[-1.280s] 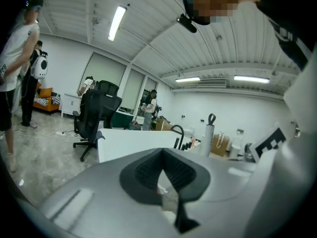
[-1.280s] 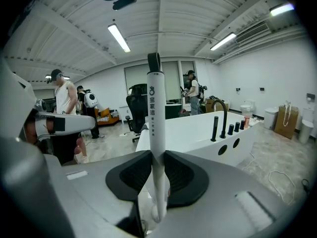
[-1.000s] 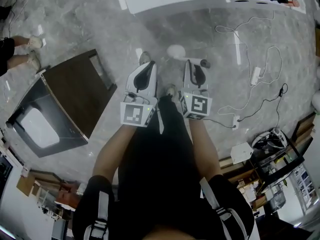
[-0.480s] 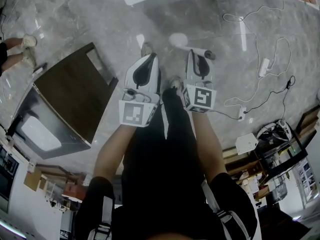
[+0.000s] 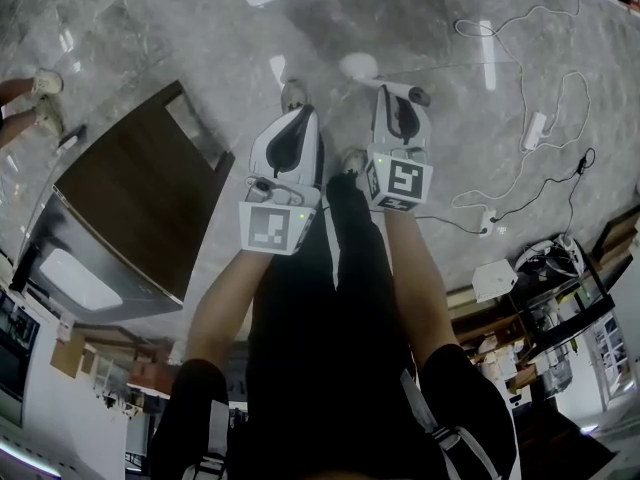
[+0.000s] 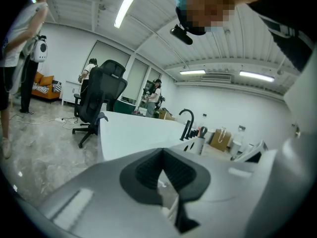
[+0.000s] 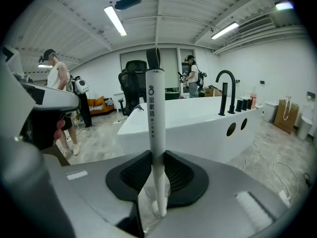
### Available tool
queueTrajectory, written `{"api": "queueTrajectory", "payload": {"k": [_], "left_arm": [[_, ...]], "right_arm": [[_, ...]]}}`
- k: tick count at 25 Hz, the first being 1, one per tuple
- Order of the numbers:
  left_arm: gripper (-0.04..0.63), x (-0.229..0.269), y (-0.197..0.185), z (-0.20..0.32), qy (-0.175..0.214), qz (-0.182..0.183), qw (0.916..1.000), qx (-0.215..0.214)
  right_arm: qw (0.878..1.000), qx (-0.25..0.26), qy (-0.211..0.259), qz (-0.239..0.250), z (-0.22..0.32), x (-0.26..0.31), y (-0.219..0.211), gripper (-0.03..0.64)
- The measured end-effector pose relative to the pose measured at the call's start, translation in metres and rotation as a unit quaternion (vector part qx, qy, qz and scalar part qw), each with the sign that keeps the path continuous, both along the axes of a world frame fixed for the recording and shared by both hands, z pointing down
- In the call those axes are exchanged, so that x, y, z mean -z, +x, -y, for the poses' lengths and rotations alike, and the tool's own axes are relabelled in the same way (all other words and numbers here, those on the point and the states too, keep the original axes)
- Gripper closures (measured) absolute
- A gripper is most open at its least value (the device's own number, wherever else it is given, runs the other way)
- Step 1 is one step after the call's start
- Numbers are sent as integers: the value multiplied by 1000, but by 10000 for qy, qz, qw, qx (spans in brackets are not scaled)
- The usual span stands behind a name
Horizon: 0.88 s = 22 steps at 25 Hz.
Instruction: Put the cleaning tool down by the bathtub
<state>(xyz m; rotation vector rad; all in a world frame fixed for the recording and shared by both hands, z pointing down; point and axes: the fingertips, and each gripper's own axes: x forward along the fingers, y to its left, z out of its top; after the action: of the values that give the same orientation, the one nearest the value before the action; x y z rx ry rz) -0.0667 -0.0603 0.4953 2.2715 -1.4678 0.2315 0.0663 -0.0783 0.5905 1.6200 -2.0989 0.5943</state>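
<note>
Tool: the white-handled tool (image 7: pixel 154 113) is off the floor, upright, and the tongs hold it near its lower end.
Right tongs (image 7: pixel 157 157): clamped on the handle, one dark pad on each side of it.
Left tongs (image 6: pixel 162 152): jaws drawn together with nothing between them, held just left of the right tongs.
Tub (image 7: pixel 198 128): white, standing ahead at the far side. The head view shows only its near edge at the top.
Floor (image 5: pixel 140 38): grey marble. A bare stretch lies between the person and the tub.
Left side: a dark cabinet (image 5: pixel 140 198) stands on the floor, apart from the tub.
Right side: cables (image 5: pixel 530 128) trail over the floor.
Done: the tool is in hand and faces the tub, so the pick-up looks finished.
Left to do: the tool touches neither floor nor tub, so the set-down has not begun. What remains is likely to close in on the tub, lower the tool to the floor beside it and let the jaws go.
Progress: roughly midway, on this evidence.
</note>
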Motion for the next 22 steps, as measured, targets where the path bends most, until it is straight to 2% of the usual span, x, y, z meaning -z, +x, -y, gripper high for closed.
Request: {"api": "queueTrajectory", "payload": {"k": [13,22], "left_arm": [[588,-54,-1,24,-148,7,9999,21],[588,-84,-3,34,-305,56,9995,-33]], "right_arm": [[9998,-81,-181,-51,17,-69,0,532],[9995,74,-319,-44,29,-122,-4,532]]}}
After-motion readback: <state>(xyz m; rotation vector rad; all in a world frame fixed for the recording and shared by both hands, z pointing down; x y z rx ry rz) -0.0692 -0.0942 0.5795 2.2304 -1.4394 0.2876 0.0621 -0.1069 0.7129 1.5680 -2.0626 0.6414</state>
